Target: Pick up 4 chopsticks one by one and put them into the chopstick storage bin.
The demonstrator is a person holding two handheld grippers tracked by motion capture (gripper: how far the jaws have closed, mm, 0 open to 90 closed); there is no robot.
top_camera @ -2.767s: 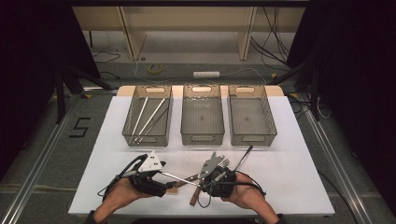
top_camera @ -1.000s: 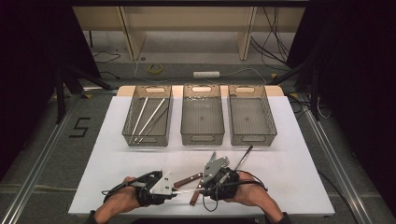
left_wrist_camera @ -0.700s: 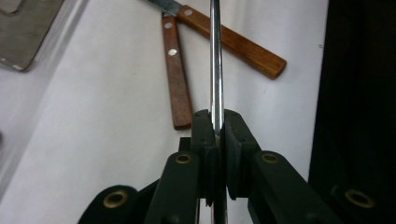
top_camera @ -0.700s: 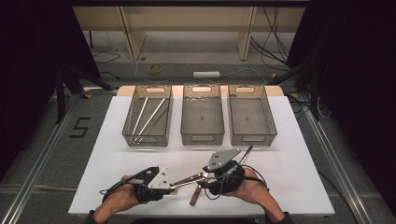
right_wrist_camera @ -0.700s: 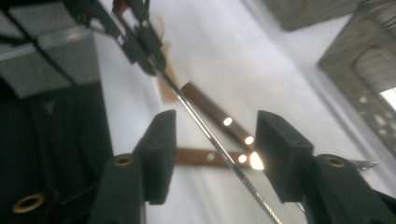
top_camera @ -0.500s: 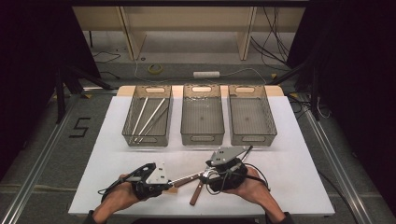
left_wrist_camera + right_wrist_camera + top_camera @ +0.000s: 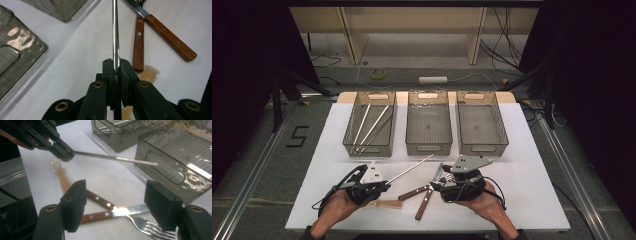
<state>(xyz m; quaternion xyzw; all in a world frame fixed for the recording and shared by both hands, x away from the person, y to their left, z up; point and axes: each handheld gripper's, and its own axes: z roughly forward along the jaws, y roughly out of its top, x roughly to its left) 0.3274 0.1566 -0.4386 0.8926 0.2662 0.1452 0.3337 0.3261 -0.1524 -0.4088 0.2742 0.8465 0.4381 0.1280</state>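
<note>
The left hand-held gripper (image 7: 382, 184) is clamped on the end of a slim silver metal chopstick (image 7: 409, 169), which slants up off the white desk (image 7: 532, 150) with its ridged tip aimed toward the middle smoked-plastic bin (image 7: 428, 122); in the left gripper view the rod (image 7: 115, 32) runs straight out between the tight black pads. Three seconds ago both grippers met over the cutlery pile; since then the right hand-held gripper (image 7: 438, 181) has just been opening, its jaws now standing wide with nothing between them, hanging above a wooden-handled steel knife (image 7: 105, 203) and a wooden-handled fork (image 7: 120, 216) that lie crossed on the desk. A pale amber plastic spoon (image 7: 61, 176) rests beside them. The chopstick therefore seems to have been handed over or freed, and the left hand alone carries it. Likely destination is the left smoked bin (image 7: 371, 125), where similar silver rods (image 7: 372, 125) already lie.
</note>
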